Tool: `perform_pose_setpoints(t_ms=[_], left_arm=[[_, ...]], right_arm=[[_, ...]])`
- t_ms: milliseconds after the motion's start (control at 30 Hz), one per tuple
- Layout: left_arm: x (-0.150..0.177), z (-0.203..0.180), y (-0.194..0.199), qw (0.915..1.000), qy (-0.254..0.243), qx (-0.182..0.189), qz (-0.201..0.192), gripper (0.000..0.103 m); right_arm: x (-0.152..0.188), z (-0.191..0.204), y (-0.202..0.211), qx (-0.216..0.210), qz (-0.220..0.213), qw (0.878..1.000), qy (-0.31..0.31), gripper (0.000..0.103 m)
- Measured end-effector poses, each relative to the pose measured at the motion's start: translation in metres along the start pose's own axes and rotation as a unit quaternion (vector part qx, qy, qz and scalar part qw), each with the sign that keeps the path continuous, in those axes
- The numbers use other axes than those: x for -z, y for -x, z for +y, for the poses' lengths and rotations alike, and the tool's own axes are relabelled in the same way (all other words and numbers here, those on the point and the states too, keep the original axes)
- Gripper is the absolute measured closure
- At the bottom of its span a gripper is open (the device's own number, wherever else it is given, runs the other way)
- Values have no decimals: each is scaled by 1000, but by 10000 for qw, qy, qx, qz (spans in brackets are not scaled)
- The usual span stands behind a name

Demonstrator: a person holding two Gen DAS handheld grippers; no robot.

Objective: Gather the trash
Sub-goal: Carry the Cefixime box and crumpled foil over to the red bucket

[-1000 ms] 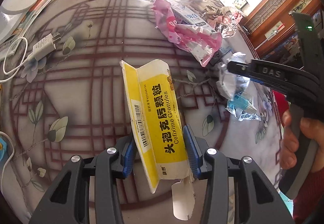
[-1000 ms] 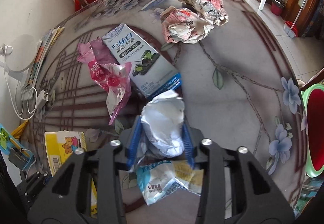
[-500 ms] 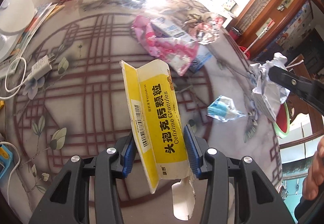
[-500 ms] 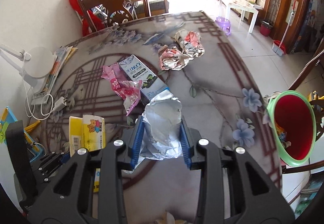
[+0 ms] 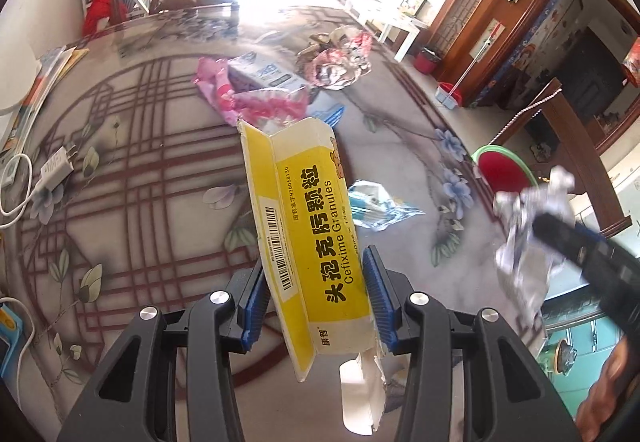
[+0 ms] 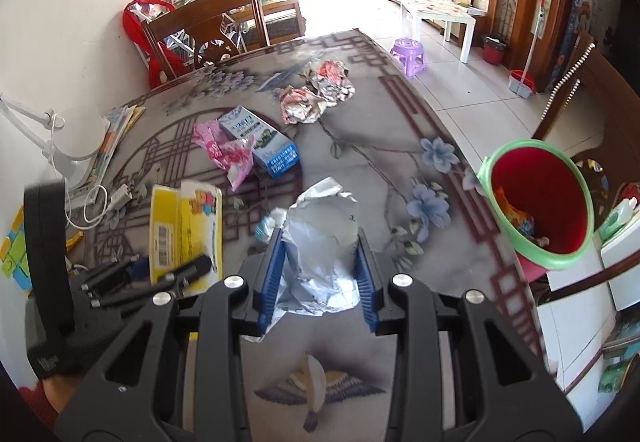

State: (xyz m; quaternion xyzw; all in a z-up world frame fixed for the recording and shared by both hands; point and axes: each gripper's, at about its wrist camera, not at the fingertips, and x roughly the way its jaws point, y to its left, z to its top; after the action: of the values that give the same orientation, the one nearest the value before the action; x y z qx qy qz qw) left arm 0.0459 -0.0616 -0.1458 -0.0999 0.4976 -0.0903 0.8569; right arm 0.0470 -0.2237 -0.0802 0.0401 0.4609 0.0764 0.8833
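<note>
My left gripper (image 5: pixel 314 298) is shut on a flattened yellow medicine box (image 5: pixel 308 234) and holds it above the table; the box also shows in the right wrist view (image 6: pixel 184 230). My right gripper (image 6: pixel 320 274) is shut on a crumpled silver foil wrapper (image 6: pixel 320 242), also seen at the right of the left wrist view (image 5: pixel 520 242). A red bin with a green rim (image 6: pixel 540 202) stands beside the table's right edge, with some trash inside. On the table lie a pink wrapper (image 6: pixel 228 154), a blue and white carton (image 6: pixel 260 138), crumpled paper (image 6: pixel 316 94) and a small blue packet (image 5: pixel 372 206).
A white charger and cable (image 5: pixel 48 170) and a stack of booklets (image 6: pixel 116 134) lie at the table's left. A white lamp base (image 6: pixel 76 138) stands there too. A wooden chair (image 6: pixel 208 30) is at the far end. A purple stool (image 6: pixel 408 54) is on the floor.
Both grippers have risen from the table with their loads. The right gripper carried the foil rightward, nearer the red bin. More of the room shows in both views.
</note>
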Motion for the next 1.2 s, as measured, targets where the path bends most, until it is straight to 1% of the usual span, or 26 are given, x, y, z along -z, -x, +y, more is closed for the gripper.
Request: perform_pose_setpoints(t_ms=[133,367,533,733,967,1200], left_arm=[[-2,-14,5,9998,-136,88,-84,61],[-8,-42,6,9984,-431,320,-152,61],[-17,-63,6,9965,-659,461,-216,61],[-23,-84,2,9951,-786,554,-244,61],[-27,-96,-5,9954,-763,552,-192,61],[-31,-101,-13,9963,-663,513,-167,61]], right_arm=[[15,-8,11,151,8,9999,-41,70],[29,-23,28,378,-90,9991,-140,70],[32,-38,36,517,-169,9980,-327,70],[29,-59,39,658,-223,9965,-465,70],[23,-81,38,729,-220,9956,-546,70],[16,-91,32,696,-171,9962,-504,70]])
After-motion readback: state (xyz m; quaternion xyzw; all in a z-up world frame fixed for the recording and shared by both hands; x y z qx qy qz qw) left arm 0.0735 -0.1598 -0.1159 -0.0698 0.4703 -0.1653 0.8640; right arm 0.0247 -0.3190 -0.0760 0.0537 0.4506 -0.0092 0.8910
